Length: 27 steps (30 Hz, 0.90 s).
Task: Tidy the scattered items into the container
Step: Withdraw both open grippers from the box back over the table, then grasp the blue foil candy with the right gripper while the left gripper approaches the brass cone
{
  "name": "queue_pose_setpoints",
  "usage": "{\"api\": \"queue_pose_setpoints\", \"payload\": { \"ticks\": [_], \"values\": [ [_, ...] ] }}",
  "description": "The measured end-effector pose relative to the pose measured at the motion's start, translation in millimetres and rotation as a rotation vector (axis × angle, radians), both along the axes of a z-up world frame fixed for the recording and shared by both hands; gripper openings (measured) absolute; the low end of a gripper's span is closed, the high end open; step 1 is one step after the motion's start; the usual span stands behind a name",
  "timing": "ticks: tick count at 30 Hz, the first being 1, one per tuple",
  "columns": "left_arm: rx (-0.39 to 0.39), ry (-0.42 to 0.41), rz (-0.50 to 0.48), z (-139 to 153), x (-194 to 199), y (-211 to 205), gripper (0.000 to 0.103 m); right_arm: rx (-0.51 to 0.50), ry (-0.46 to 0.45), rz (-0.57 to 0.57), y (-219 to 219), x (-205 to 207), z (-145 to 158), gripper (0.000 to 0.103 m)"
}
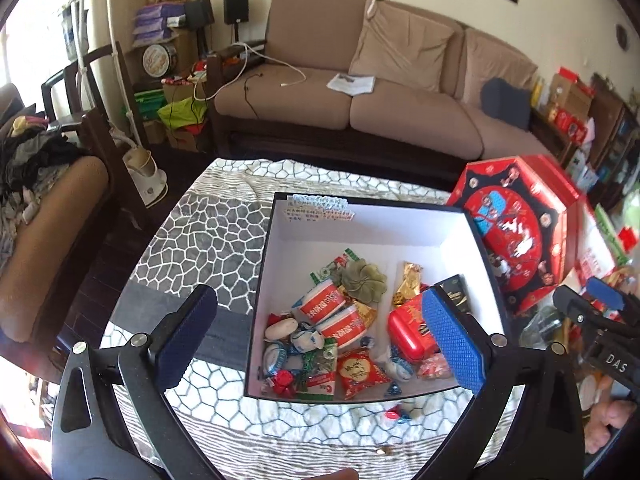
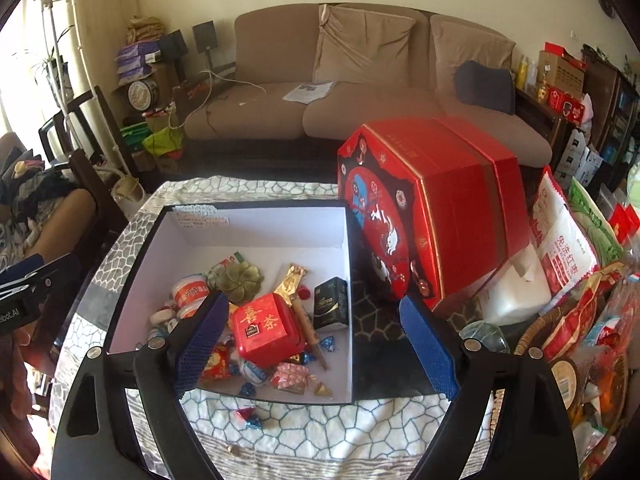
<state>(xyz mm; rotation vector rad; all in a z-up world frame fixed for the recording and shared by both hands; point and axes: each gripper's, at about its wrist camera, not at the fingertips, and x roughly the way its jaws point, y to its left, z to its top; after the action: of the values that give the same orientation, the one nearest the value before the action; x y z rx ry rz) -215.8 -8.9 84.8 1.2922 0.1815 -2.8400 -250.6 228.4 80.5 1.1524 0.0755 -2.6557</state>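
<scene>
Box (image 2: 256, 220) holds one red tin (image 2: 266, 330), two cups (image 1: 334, 312); two candies (image 2: 246, 418) outside; both grippers (image 1: 320, 340) (image 2: 316, 344) released, empty.

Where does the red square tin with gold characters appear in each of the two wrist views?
Left wrist: red tin, low right in the box, partly behind the right finger pad.
Right wrist: red tin, centre, between the fingers.
Shared landmark: green flower-shaped dish, behind the tin.

A: Where does my left camera sit?
B: Above the box (image 1: 280, 280), tilted downward, facing the sofa (image 1: 360, 108).
A: And my right one?
B: Just rightward (same downward tilt), nearer the red hexagonal tin (image 2: 432, 216); both views share box, tablecloth (image 2: 320, 428) and sofa.
</scene>
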Motion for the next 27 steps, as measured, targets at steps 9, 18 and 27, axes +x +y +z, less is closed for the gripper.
{"api": "queue_pose_setpoints", "payload": {
  "ticks": [9, 18, 27],
  "values": [
    [-0.033, 0.083, -0.030, 12, 64, 7, 0.103, -0.071, 0.010, 0.021, 9, 49, 9, 0.096],
    [-0.063, 0.057, -0.047, -30, 118, 1, 0.103, -0.147, -0.084, -0.010, 33, 90, -31, 0.096],
    [-0.077, -0.090, -0.056, -106, 145, 2, 0.103, -0.231, -0.211, -0.067, 45, 109, -77, 0.096]
  ]
}}
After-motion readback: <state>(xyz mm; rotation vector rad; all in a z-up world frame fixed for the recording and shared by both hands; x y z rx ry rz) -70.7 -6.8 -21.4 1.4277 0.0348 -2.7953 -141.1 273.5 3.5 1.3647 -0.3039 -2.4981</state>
